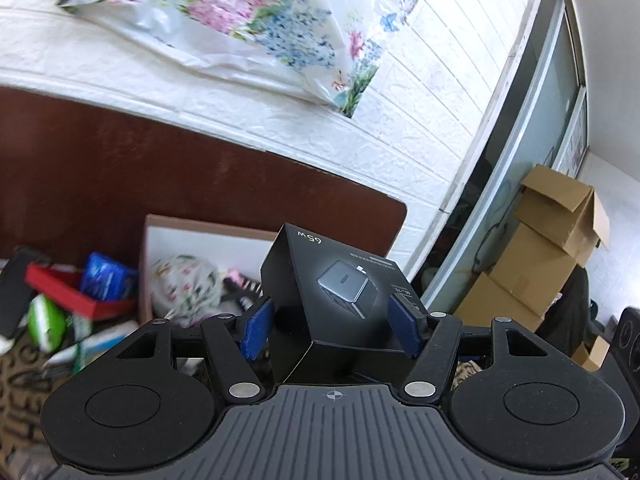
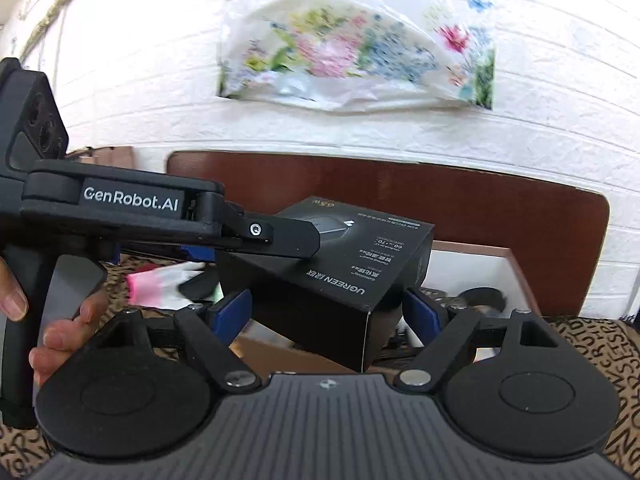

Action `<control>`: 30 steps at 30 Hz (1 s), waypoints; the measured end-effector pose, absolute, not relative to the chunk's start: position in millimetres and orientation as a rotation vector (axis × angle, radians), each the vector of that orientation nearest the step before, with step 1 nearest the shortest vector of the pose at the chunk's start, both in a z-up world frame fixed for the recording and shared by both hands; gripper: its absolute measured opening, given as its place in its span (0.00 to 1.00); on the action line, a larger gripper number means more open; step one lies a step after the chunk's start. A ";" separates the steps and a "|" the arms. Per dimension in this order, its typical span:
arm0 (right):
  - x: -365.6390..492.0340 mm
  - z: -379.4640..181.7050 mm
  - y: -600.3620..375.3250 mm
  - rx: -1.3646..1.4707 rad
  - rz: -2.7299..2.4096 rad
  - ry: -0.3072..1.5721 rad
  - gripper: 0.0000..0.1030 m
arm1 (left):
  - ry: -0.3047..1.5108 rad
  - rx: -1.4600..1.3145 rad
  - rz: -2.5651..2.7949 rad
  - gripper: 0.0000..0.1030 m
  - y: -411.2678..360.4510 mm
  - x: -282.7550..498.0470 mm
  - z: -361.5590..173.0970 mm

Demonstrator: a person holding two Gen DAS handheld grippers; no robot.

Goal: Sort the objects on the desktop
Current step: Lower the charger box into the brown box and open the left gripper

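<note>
One charger box [image 1: 332, 300]: clamped in my left tongs [image 1: 332, 326]; my right tongs [image 2: 326, 314] spread apart astride its lower corner.

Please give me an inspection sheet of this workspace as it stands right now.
Surface: patterned cloth over the table.
Job's things: black charger box held in the air; open cardboard box behind it.
Clutter: red tray, blue packet, floral bag.
Grippers: left hand-held gripper shut on the charger box; right hand-held gripper flanks the same box, contact unclear.
Cables: nothing seen.
Surroundings: white brick wall, hanging floral plastic bag, stacked cartons.
</note>
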State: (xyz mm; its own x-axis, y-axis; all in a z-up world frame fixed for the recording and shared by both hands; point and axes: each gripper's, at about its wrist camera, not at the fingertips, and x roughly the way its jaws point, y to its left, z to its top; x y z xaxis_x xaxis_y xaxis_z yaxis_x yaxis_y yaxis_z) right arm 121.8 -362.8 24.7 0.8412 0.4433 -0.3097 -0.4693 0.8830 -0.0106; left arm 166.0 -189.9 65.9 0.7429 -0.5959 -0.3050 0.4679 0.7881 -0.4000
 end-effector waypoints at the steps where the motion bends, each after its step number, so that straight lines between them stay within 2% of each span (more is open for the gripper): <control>1: 130.2 26.6 -365.7 -0.095 0.476 0.313 0.83 | 0.439 -0.310 -0.592 0.70 -194.9 174.5 64.7; 11: 207.4 28.7 -387.8 -0.151 0.461 0.395 0.83 | 0.482 -0.353 -0.566 0.71 -237.0 263.9 37.7; 23: 298.9 1.0 -409.4 -0.255 0.463 0.515 0.83 | 0.585 -0.333 -0.520 0.73 -275.9 346.7 7.6; 25: 308.2 -4.3 -408.1 -0.285 0.447 0.527 0.80 | 0.605 -0.324 -0.527 0.80 -279.9 352.6 2.7; 27: 314.2 -9.2 -404.6 -0.331 0.393 0.529 0.79 | 0.606 -0.319 -0.529 0.97 -281.0 350.9 2.2; 30: 313.9 -11.8 -401.8 -0.351 0.319 0.506 0.92 | 0.573 -0.288 -0.560 1.00 -279.6 339.4 6.5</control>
State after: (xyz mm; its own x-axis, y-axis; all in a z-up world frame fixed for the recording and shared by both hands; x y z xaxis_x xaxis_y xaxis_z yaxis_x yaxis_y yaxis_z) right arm 313.9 -401.8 -11.8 0.8280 0.2083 -0.5205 -0.3790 0.8921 -0.2459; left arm 339.4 -279.6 6.5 0.6980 -0.5723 -0.4304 0.4172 0.8135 -0.4051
